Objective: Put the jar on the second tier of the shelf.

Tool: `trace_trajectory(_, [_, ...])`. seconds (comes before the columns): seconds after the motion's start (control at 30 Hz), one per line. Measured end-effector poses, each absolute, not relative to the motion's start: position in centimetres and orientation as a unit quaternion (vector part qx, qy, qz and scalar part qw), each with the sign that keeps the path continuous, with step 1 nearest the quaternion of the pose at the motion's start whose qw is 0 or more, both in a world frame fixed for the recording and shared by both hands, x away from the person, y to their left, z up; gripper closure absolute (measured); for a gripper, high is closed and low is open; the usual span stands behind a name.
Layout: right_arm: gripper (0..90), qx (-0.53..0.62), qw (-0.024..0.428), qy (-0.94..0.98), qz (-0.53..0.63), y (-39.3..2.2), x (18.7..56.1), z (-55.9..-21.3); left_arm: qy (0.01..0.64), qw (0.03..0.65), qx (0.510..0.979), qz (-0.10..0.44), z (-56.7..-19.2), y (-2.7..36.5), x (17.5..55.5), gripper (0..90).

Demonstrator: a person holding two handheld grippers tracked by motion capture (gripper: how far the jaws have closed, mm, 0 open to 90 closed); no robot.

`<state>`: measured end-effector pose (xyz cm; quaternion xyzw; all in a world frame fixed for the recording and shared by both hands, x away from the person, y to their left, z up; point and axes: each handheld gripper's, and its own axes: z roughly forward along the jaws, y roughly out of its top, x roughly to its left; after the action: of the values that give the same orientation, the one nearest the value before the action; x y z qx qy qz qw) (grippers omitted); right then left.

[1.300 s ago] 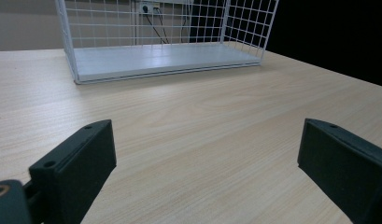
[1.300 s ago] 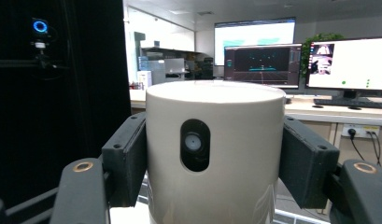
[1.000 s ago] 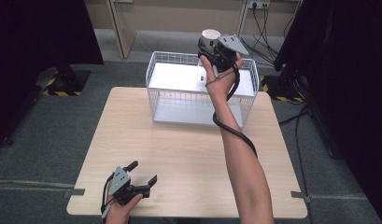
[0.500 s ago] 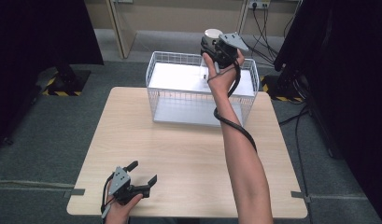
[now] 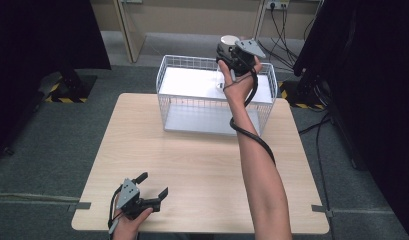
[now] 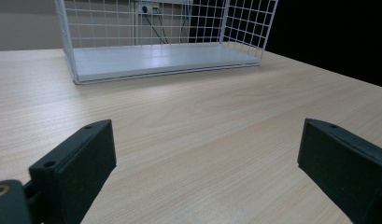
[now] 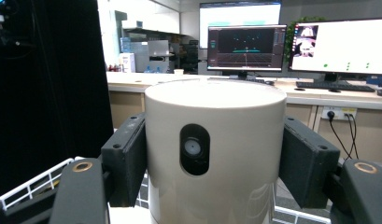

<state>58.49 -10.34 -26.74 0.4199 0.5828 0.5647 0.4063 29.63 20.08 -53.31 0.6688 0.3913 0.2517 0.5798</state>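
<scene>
Now the right claw (image 5: 231, 47) holds the cylinder (image 7: 215, 154) slightly higher over the basket (image 5: 212, 107).

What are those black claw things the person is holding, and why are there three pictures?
They are hand-held grabbers with two black jaws. One picture comes from a camera up high; the other two come from small cameras riding on each grabber. On the wooden table stands a white wire basket. The right gripper, lifted above the basket's far side, has its jaws shut on a cream-coloured round can with a small dark oval window on its side. The left gripper rests near the table's front edge, jaws open, holding nothing; its camera looks across the table toward the basket.
</scene>
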Motion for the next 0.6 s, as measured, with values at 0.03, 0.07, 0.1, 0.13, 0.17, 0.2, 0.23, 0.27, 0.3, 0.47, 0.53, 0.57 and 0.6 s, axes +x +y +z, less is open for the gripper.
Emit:
trace_trajectory(0.03, [32.4,0.418,0.409,0.585,0.562,-10.2,58.4,-26.7,0.391,0.580,0.669,0.252,-53.3,20.1,29.6,3.9])
trace_trajectory(0.07, [32.3,0.420,0.409,0.584,0.562,-10.2,58.4,-26.7,0.390,0.579,0.669,0.253,-53.3,20.1,29.6,3.9])
trace_trajectory(0.1, [32.3,0.421,0.408,0.582,0.563,-10.2,58.4,-26.7,0.390,0.579,0.669,0.253,-53.3,20.1,29.6,3.9])
trace_trajectory(0.13, [32.1,0.421,0.409,0.582,0.562,-10.2,58.3,-26.7,0.390,0.579,0.670,0.253,-53.3,20.0,29.6,3.9])
trace_trajectory(0.17, [31.8,0.422,0.410,0.582,0.561,-10.2,58.2,-26.7,0.390,0.579,0.670,0.253,-53.3,20.0,29.6,3.9])
trace_trajectory(0.2, [31.1,0.422,0.409,0.582,0.562,-10.2,58.2,-26.7,0.390,0.579,0.670,0.253,-53.3,20.1,29.6,3.9])
trace_trajectory(0.23, [28.8,0.423,0.407,0.580,0.564,-10.2,58.1,-26.7,0.390,0.579,0.670,0.253,-53.3,20.1,29.6,3.9])
trace_trajectory(0.27, [24.7,0.426,0.407,0.580,0.563,-10.3,58.1,-26.7,0.390,0.579,0.670,0.252,-53.3,20.1,29.6,3.9])
trace_trajectory(0.3, [22.5,0.430,0.404,0.578,0.563,-10.4,58.0,-26.6,0.390,0.579,0.670,0.252,-53.3,20.1,29.6,3.9])
trace_trajectory(0.47, [12.3,0.440,0.388,0.576,0.569,-10.6,57.6,-26.5,0.390,0.579,0.670,0.253,-53.3,20.0,29.6,3.9])
trace_trajectory(0.53, [10.4,0.442,0.383,0.575,0.572,-10.8,57.4,-26.6,0.390,0.579,0.670,0.253,-53.3,20.1,29.6,3.9])
trace_trajectory(0.57, [9.6,0.442,0.382,0.575,0.573,-10.8,57.3,-26.6,0.390,0.578,0.670,0.254,-53.3,20.0,29.6,3.9])
trace_trajectory(0.6, [8.9,0.442,0.379,0.575,0.575,-10.9,57.1,-26.6,0.389,0.578,0.671,0.254,-53.3,20.0,29.6,3.9])
